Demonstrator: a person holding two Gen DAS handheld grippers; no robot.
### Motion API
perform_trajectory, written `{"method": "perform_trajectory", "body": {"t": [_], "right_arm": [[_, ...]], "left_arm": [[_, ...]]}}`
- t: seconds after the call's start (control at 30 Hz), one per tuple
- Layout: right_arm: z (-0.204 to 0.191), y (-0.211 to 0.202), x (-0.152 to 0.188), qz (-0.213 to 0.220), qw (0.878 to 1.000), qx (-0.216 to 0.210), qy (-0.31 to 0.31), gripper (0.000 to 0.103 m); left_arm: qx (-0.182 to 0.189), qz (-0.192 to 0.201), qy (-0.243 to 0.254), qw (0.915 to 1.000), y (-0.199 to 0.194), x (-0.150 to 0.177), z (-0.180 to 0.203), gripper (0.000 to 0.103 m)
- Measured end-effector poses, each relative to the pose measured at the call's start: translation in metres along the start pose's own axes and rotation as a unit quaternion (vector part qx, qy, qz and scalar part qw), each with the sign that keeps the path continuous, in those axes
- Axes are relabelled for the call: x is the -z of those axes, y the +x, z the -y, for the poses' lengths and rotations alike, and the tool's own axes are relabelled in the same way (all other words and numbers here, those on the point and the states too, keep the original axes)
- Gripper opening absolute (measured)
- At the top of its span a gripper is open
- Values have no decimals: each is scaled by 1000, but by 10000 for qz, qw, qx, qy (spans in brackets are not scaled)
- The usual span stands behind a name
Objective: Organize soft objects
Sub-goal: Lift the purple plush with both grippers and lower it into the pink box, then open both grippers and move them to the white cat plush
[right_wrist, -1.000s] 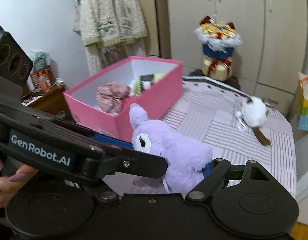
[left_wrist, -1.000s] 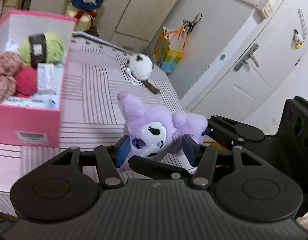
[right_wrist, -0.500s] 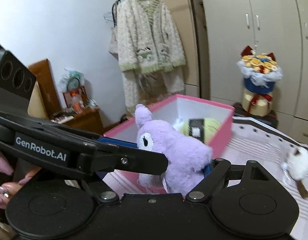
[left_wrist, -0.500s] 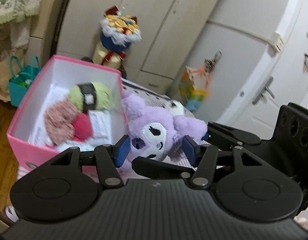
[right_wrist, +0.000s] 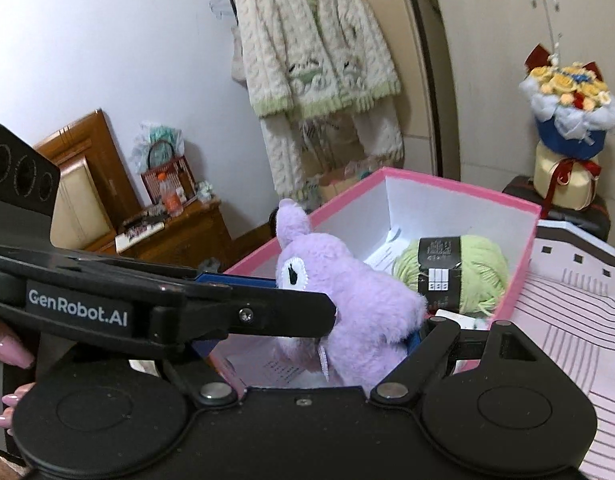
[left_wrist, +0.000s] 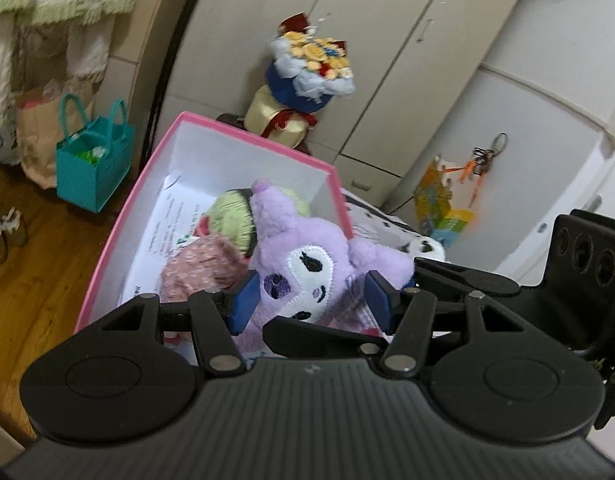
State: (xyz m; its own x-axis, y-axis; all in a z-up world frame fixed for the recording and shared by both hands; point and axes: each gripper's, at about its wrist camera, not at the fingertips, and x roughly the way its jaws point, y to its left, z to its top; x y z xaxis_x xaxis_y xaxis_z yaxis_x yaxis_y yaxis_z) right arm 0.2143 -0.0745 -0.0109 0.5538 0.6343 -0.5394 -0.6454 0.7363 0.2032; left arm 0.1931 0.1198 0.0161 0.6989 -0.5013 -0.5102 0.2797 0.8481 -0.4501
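Observation:
Both grippers hold one purple plush toy [left_wrist: 307, 264] above the open pink box [left_wrist: 267, 150]. My left gripper [left_wrist: 309, 300] is shut on the plush's head, its blue pads [left_wrist: 243, 300] on each side of the face. My right gripper [right_wrist: 347, 332] is shut on the plush's body [right_wrist: 347, 304], and the left gripper's finger crosses in front of it. Inside the box [right_wrist: 459, 190] lie a green yarn ball [right_wrist: 455, 276], a pink knitted piece [left_wrist: 199, 268] and printed papers [left_wrist: 163, 216].
The box stands on a striped table [right_wrist: 567, 320]. A small white plush [left_wrist: 423, 246] lies on the table behind the box. A flower bouquet [left_wrist: 311, 64] stands past the box by the wardrobe. A teal bag [left_wrist: 93, 168] sits on the wooden floor to the left.
Both grippers have carried the purple plush from over the striped table leftward to above the pink box. The grip on the plush has not changed.

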Motion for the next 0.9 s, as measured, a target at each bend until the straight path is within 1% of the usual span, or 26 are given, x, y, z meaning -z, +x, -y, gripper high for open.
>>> {"method": "perform_trajectory", "body": {"t": [0.1, 0.23, 0.3, 0.37, 0.4, 0.43, 0.57, 0.7, 0.9], "right_arm": [[2, 16, -3, -224, 9997, 49, -27, 87], [4, 32, -11, -436, 9984, 285, -199, 87], [3, 34, -13, -487, 9970, 458, -383, 87], [3, 29, -13, -421, 9957, 669, -477, 87], [2, 24, -12, -370, 9950, 765, -518, 87], [4, 19, -10, -309, 9949, 804, -532, 87], [7, -14, -2, 1, 9951, 825, -552, 87], [13, -57, 10, 370, 9934, 933, -562, 87], [26, -123, 31, 804, 9900, 1061, -465, 87]], "left_arm": [[-123, -37, -64, 9999, 8, 0, -8, 56], [-286, -55, -192, 9994, 20, -3, -19, 56], [-565, 49, -172, 9982, 23, -5, -21, 56], [-908, 227, -12, 9956, 22, -5, -17, 56], [-1011, 297, 62, 9944, 20, -4, -16, 56], [-1022, 337, 101, 9941, 17, -4, -16, 56], [-882, 343, 132, 9954, 3, -2, -14, 57], [-828, 389, 369, 9951, -13, 4, 0, 58], [-338, 302, 718, 9964, -33, 16, 34, 61]]}}
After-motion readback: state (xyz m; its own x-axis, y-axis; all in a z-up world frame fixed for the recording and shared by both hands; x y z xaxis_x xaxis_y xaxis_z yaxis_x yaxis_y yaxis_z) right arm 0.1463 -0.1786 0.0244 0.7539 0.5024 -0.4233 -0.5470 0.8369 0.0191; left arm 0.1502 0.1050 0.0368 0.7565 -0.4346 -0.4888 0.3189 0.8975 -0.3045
